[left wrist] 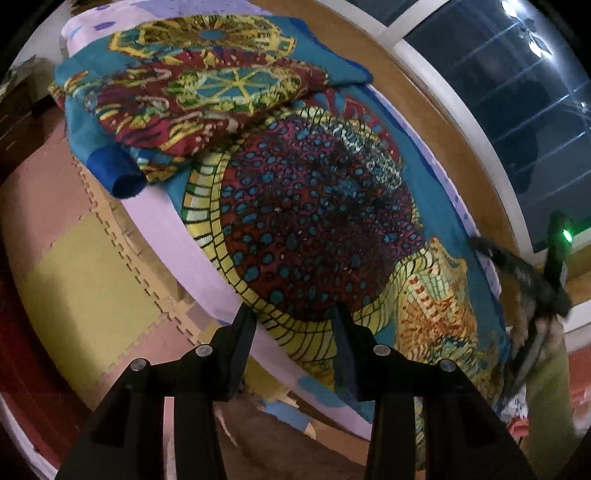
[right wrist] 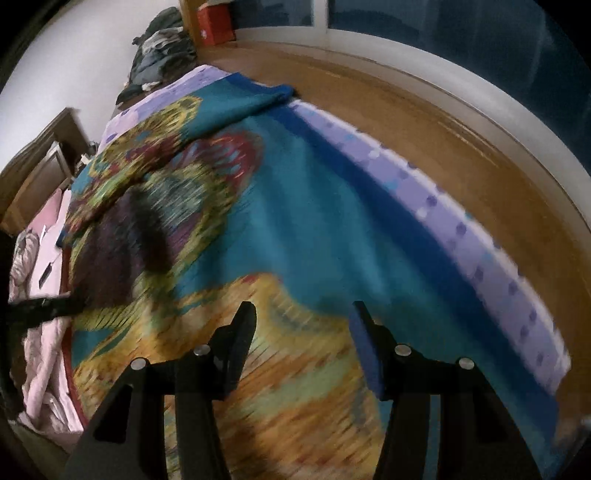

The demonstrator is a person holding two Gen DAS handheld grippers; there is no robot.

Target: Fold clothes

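A teal garment (left wrist: 317,221) with big yellow, red and purple circle prints lies spread on a lilac-sheeted bed (left wrist: 162,221). Its far part is folded back over itself (left wrist: 192,96), and a blue sleeve cuff (left wrist: 125,181) hangs at the bed's edge. My left gripper (left wrist: 293,317) is open, its fingertips over the garment's near hem with nothing between them. In the blurred right wrist view the same garment (right wrist: 295,221) fills the middle. My right gripper (right wrist: 303,317) is open just above its yellow-orange print. The left gripper's dark fingers (right wrist: 40,308) show at the left edge.
A foam puzzle mat (left wrist: 85,266) covers the floor beside the bed. A wooden ledge (right wrist: 461,140) and a dark window (left wrist: 517,92) run along the far side. A pile of dark clothes (right wrist: 162,48), a red box (right wrist: 214,22) and pink bedding (right wrist: 40,350) lie around.
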